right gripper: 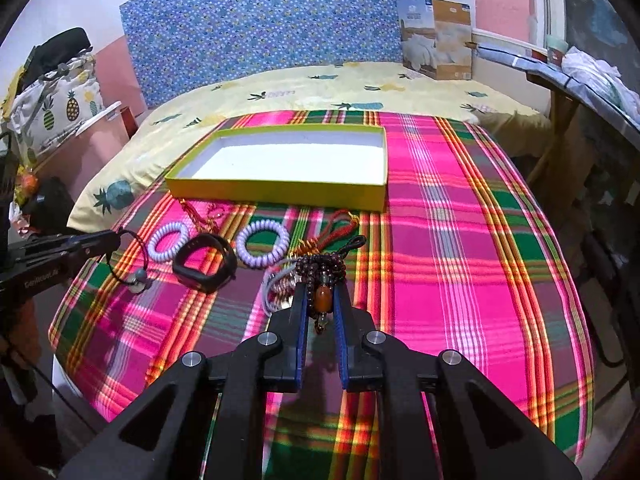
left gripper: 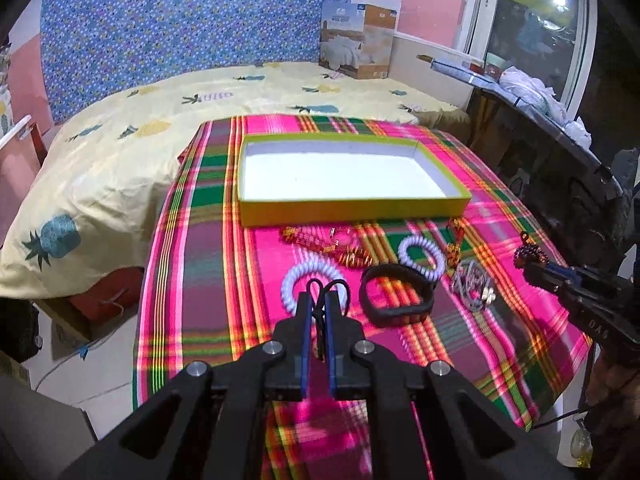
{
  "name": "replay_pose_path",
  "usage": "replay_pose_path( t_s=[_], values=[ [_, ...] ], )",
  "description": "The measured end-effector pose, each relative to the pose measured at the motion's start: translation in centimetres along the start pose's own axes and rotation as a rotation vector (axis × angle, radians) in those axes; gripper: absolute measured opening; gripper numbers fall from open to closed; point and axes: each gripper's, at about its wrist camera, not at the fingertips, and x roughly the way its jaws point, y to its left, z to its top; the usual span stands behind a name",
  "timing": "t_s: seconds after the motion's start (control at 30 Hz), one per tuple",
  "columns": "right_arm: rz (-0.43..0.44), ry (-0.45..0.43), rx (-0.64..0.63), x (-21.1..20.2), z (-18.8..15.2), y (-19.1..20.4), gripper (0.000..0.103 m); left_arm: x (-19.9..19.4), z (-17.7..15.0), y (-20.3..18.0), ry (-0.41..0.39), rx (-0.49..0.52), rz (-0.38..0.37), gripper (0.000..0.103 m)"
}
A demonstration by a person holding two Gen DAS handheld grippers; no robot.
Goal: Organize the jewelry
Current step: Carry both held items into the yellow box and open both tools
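Box: lies ahead of both my grippers, long side toward me.
Left gripper: clamped on black cord, nearer.
Right gripper: clamped on bead strand.

A home bedroom: pineapple-print bed against a padded headboard.
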Motion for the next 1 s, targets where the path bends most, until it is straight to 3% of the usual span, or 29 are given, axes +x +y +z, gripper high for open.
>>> replay_pose_path(
  t_s=[0.47, 0.83, 1.0],
  values=[
    [-0.009, -0.037, -0.054, 2.0, 4.7, -0.1, 0.012, 1.1, 6.9, 0.6, -0.08, 0.005, -0.022, 0.007],
    [-0.006, -0.019, -0.078, 6.9, 10.0, -1.6, 0.012, 5.8, 11.6, 2.0, -0.055, -0.003, -0.047, 0.007],
    [0.012, 0.018, -0.053, 10.2, 11.7, -2.9, 0.012, 8.9, 13.0, 2.5, -0.025, 0.001, -0.019, 0.007]
  ],
)
